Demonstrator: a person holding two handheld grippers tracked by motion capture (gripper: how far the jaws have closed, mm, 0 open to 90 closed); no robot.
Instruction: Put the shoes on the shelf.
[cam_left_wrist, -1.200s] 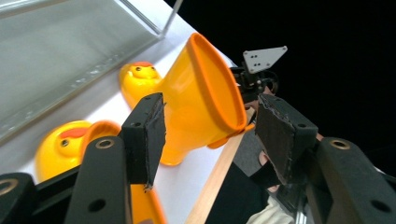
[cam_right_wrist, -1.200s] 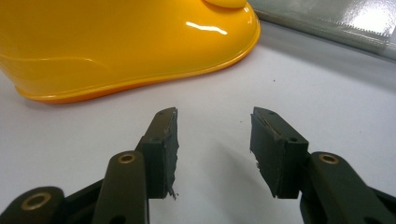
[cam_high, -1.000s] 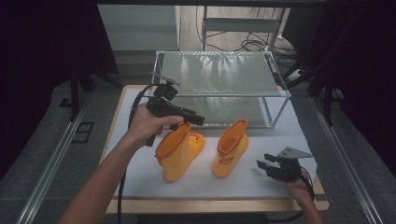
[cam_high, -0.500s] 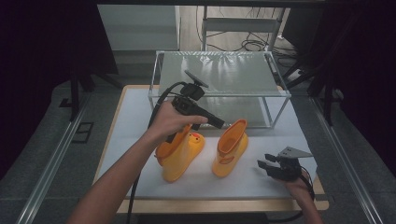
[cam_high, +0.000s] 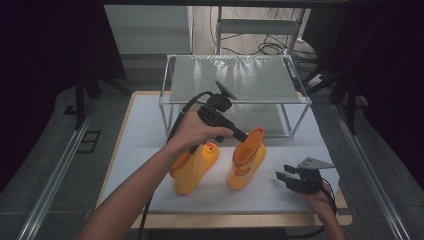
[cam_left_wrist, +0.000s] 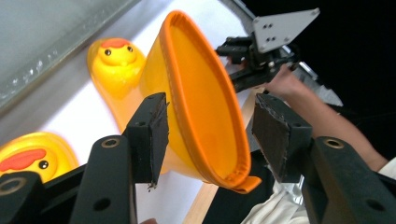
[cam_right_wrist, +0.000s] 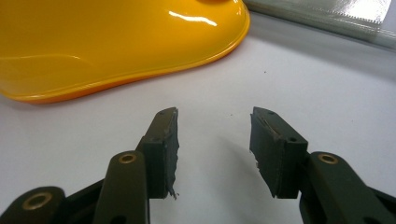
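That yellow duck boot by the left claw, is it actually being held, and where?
Not yet. The left gripper has its jaws either side of the right-hand duck boot's top rim, closing in but with gaps showing. The right gripper is open, holding nothing.

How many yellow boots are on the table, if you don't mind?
2: the left boot under the person's left hand, the right boot beside it, its opening between the left gripper jaws.

A: What do the grippers look like?
B: Left gripper (cam_high: 244, 137): black, thick black cable at six o'clock. Right gripper (cam_high: 286, 177): black, screwed grey three-cornered plate at twelve o'clock.
A: Clothing?
B: White sleeve (cam_left_wrist: 280, 205).
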